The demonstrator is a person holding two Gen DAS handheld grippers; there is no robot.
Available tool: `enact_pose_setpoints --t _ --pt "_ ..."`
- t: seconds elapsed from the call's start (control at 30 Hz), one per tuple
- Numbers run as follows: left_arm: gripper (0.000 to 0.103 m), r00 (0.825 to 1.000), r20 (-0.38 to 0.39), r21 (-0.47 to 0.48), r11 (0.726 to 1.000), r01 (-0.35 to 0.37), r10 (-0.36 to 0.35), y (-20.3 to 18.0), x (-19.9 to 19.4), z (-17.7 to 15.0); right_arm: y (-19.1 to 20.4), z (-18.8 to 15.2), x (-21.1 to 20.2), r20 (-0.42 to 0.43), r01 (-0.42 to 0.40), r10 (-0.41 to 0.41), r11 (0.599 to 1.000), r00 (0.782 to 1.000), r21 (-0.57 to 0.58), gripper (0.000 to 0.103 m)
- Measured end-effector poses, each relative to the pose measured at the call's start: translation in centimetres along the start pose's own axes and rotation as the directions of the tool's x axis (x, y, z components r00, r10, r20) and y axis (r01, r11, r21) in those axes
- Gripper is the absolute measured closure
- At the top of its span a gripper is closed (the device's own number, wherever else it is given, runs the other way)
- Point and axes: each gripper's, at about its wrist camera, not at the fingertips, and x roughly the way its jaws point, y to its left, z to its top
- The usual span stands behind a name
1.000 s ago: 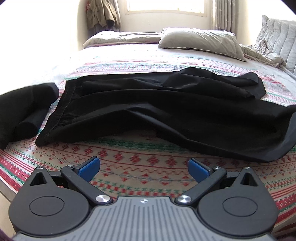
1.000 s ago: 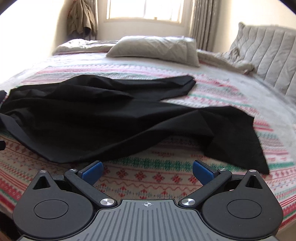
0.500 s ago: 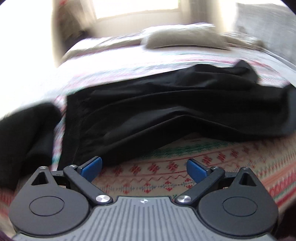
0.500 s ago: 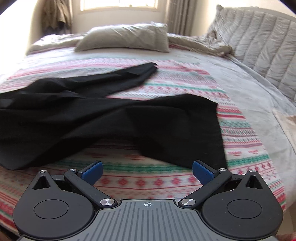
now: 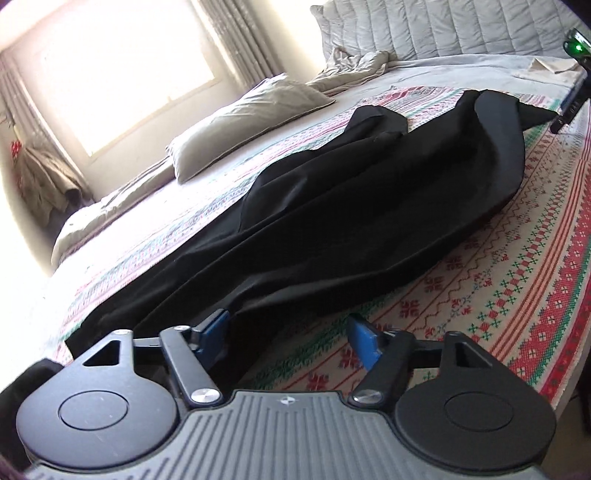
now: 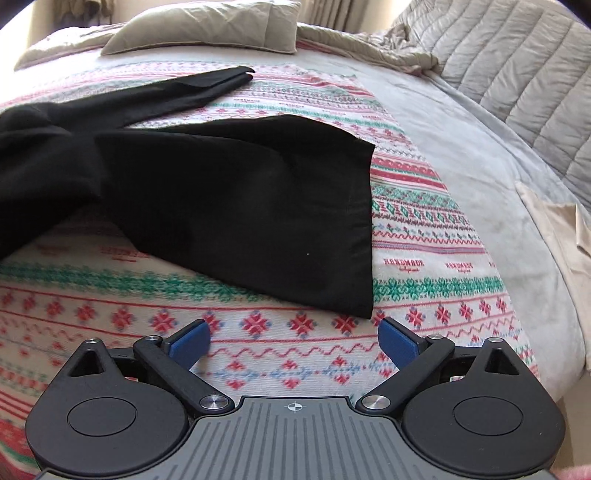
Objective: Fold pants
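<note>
Black pants [image 5: 369, 229] lie spread lengthwise on a patterned blanket [image 5: 517, 295]. In the tilted left wrist view, my left gripper [image 5: 290, 332] is at their near waist end. Its jaws are closing, with a fold of the black cloth between the blue pads [image 5: 364, 338], which do not press on it. In the right wrist view, one pant leg [image 6: 240, 206] ends in a straight hem, and its near corner [image 6: 364, 312] lies just ahead of my right gripper [image 6: 293, 341]. That gripper is open over the blanket [image 6: 110, 314] with nothing between its fingers. The second leg [image 6: 192, 88] stretches farther back.
A beige pillow [image 6: 207, 26] and a crumpled grey quilt [image 6: 498, 66] lie at the far side of the bed. Plain grey sheet [image 6: 480, 166] borders the blanket on the right. A dark device with a green light [image 5: 574, 48] shows at the left view's right edge.
The left gripper has rolled, so its view tilts, closed in on the waist end and narrowed its jaws. The right gripper has travelled right along the leg to the hem corner.
</note>
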Motion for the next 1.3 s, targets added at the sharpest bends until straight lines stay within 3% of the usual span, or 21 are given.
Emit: enact_pose_setpoints --t 0.1,0.17,0.2,0.23,0.27,0.3,0.37,0.43,0.53,0.63,0.73,0.87,1.03,1.1,1.17,1.2,1.27,1.3 --pt "0.045 1.0 0.008 -0.004 1.0 -0.002 0.002 -0.1 0.5 0.1 0.0 0.3 0.7 0.05 -0.003 0.005 1.0 0.999 -0.031 0.006" --pt "0.058 1.0 0.006 -0.017 1.0 -0.004 0.004 -0.1 0.6 -0.1 0.4 0.7 1.4 0.081 0.015 -0.009 0.997 0.997 -0.075 0.013" --pt "0.07 1.0 -0.002 -0.016 1.0 -0.01 0.01 -0.1 1.0 0.0 0.7 0.9 1.7 0.105 0.019 -0.009 0.995 0.994 -0.1 0.017" --pt "0.077 1.0 -0.021 -0.011 1.0 -0.024 0.023 -0.3 1.3 0.0 0.8 1.1 2.0 0.124 0.007 0.009 0.992 0.992 -0.125 0.042" --pt "0.088 0.999 -0.032 -0.007 1.0 -0.029 0.028 -0.4 1.5 0.1 1.0 1.2 2.1 0.147 -0.03 0.05 0.99 0.988 -0.14 0.081" --pt "0.096 0.999 -0.037 -0.002 1.0 -0.028 0.028 -0.5 1.7 0.3 1.0 1.5 2.2 0.147 -0.067 0.088 0.988 0.985 -0.142 0.093" --pt "0.098 0.999 -0.039 0.011 1.0 -0.029 0.029 -0.7 1.3 0.3 1.3 2.0 2.3 0.134 -0.065 0.083 0.989 0.987 -0.131 0.103" --pt "0.098 0.999 -0.04 0.009 1.0 -0.014 0.014 -0.6 0.4 0.2 1.2 2.4 1.8 0.14 -0.005 0.027 0.988 0.99 -0.154 0.103" --pt "0.1 0.999 -0.042 -0.006 1.0 0.03 -0.031 -0.1 -1.1 -0.2 -1.2 2.6 0.7 0.146 0.031 -0.018 0.995 0.989 -0.093 0.103" --pt "0.1 0.995 -0.042 0.011 0.996 0.093 -0.092 -0.2 -2.6 -0.6 -4.2 2.7 -0.9 0.151 0.016 -0.009 0.999 0.988 -0.046 0.103" --pt "0.101 0.988 -0.067 0.069 0.987 0.142 -0.138 -1.3 -3.4 -0.9 -5.3 2.2 -2.6 0.146 0.029 -0.016 0.996 0.989 -0.088 0.103" --pt "0.1 0.977 -0.113 0.137 0.972 0.193 -0.178 -2.6 -3.4 -1.9 -5.5 0.9 -2.7 0.078 0.039 -0.029 0.991 0.997 -0.127 0.103" --pt "0.101 0.967 -0.14 0.12 0.965 0.232 -0.215 -2.4 -4.0 -2.8 -5.9 -1.6 -0.8 -0.019 0.014 -0.016 0.994 1.0 -0.112 0.103" --pt "0.099 0.95 -0.19 0.12 0.955 0.272 -0.247 -2.4 -4.4 -3.5 -5.8 -2.5 -0.5 -0.045 -0.003 -0.002 0.992 0.999 -0.128 0.094" --pt "0.092 0.944 -0.194 0.095 0.953 0.287 -0.265 -1.9 -4.7 -3.5 -6.1 -2.7 -1.0 -0.06 -0.036 0.027 0.99 0.998 -0.137 0.088" --pt "0.08 0.943 -0.186 0.071 0.954 0.292 -0.275 -1.6 -4.9 -3.4 -6.5 -2.5 -1.5 -0.075 -0.075 0.066 0.99 0.995 -0.119 0.075" --pt "0.061 0.937 -0.139 0.012 0.946 0.324 -0.319 -1.2 -5.4 -2.6 -7.7 -2.0 -2.7 -0.057 -0.152 0.148 0.986 0.987 -0.068 0.028" --pt "0.053 0.935 -0.101 -0.013 0.94 0.341 -0.341 -1.2 -5.5 -2.0 -8.3 -1.6 -3.4 -0.019 -0.177 0.176 0.983 0.984 -0.045 0.026"
